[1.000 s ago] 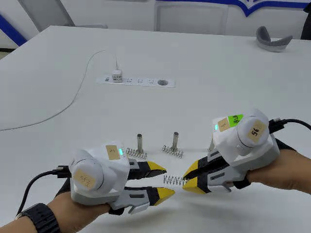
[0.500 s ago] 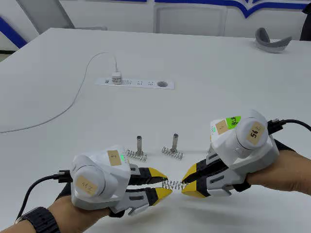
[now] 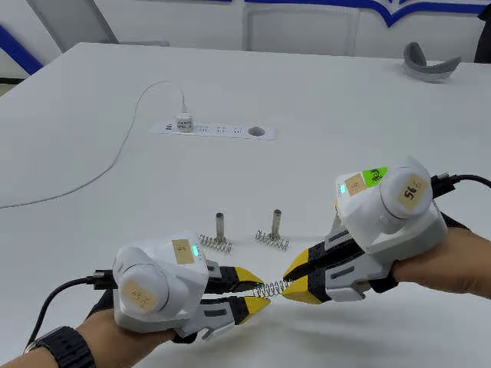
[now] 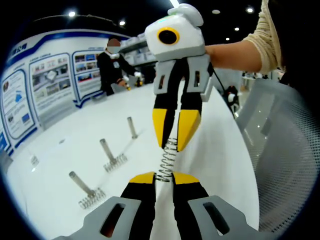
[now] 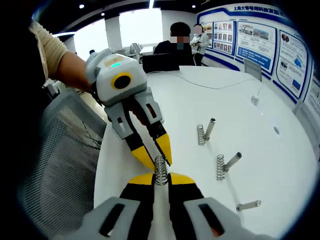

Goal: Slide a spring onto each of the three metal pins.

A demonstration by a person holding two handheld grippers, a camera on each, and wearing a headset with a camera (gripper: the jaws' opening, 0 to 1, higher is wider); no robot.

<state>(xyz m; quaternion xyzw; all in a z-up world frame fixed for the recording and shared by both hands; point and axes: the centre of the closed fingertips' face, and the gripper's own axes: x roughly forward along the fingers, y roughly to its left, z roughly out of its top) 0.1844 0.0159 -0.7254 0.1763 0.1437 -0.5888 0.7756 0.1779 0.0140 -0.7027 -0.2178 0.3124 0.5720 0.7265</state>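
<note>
A small metal spring (image 3: pixel 272 289) hangs level just above the white table (image 3: pixel 345 138), held at both ends. My left gripper (image 3: pixel 265 291) is shut on its left end and my right gripper (image 3: pixel 285 287) on its right end. In the left gripper view the spring (image 4: pixel 167 156) runs from my own jaws up to the right gripper (image 4: pixel 171 144). Two upright pins (image 3: pixel 220 225) (image 3: pixel 276 221) stand behind, each with a loose spring (image 3: pixel 215 244) (image 3: pixel 272 241) lying at its base. A third pin (image 5: pixel 248 205) stands further along the row.
A white power strip (image 3: pixel 219 129) with a plug (image 3: pixel 184 120) and a cable (image 3: pixel 126 138) lies at mid-table. A grey curved object (image 3: pixel 430 67) rests at the far right. A mesh chair (image 4: pixel 280 150) stands beside the table, and people stand in the background.
My left gripper was open a second ago; it has closed on the spring's free end. The two grippers have come closer, and the spring between them looks shorter.
</note>
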